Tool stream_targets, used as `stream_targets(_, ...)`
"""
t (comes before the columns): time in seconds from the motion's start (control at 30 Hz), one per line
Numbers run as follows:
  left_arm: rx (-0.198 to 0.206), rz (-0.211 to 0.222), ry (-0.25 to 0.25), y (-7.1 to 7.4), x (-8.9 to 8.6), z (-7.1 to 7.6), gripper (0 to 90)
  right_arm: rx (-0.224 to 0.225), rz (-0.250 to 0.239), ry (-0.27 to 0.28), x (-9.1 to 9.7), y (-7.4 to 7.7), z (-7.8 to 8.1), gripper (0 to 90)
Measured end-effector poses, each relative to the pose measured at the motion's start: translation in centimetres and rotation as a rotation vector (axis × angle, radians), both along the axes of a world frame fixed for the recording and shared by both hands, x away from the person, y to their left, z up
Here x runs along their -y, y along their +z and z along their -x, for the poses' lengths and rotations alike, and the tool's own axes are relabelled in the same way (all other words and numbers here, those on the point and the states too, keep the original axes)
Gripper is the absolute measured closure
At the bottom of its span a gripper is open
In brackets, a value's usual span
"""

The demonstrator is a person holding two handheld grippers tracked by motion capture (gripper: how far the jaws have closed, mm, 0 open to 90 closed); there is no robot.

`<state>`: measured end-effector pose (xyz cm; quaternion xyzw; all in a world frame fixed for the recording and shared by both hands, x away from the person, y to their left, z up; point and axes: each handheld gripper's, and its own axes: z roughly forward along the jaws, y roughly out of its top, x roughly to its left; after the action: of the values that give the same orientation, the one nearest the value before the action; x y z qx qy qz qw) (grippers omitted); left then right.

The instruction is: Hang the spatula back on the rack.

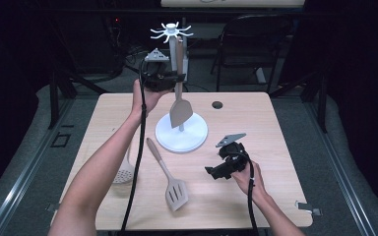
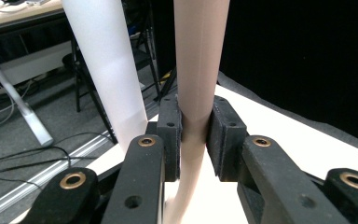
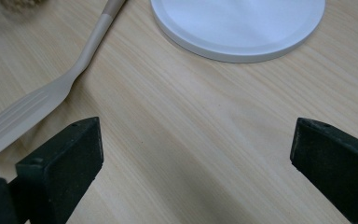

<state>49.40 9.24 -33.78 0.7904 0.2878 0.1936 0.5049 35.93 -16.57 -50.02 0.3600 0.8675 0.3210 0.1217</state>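
Left gripper view, left hand-held gripper (image 2: 195,140) clamping spatula handle (image 2: 198,70), right hand-held gripper (image 3: 196,154) wide open.

In my left gripper view, the top of the beige plastic turner handle (image 2: 198,60) and the white round stand pole (image 2: 107,65) were cut by the upper edge. In my right gripper view, the beige slotted spatula (image 3: 32,105) ran out of the left edge, and something blurred in the top-left corner I could not identify.

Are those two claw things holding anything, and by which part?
The left gripper clamps the beige spatula by its handle, beside the stand's post. The right gripper holds nothing; its jaws are open.
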Motion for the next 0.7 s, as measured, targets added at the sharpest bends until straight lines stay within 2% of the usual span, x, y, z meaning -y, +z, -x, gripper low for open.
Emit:
stream_targets(0.07,-0.001,0.001,-0.004,0.0,-0.1,0.1,75.2,0.001,0.0,0.001,0.0,0.0,0.0,2.2)
stream_targets(0.13,-0.021,-0.001,-0.02,0.0,-0.3,0.1,69.8,0.001,0.0,0.001,0.0,0.0,0.0,2.2)
stream_targets(0.23,-0.023,-0.014,-0.017,0.0,-0.5,0.4,62.7,-0.006,0.001,0.001,0.0,0.0,0.0,2.1)
stream_targets(0.37,-0.033,-0.009,-0.015,0.2,-1.6,0.8,61.0,0.003,-0.002,0.005,0.0,-0.1,-0.1,2.2)
stream_targets(0.53,-0.027,-0.006,0.003,0.6,-2.6,1.4,67.8,-0.006,0.001,0.007,-0.1,-0.1,-0.1,2.2)
stream_targets(0.7,0.0,0.001,0.019,1.5,-3.6,2.4,81.0,-0.007,0.004,0.005,-0.1,-0.3,-0.1,2.3)
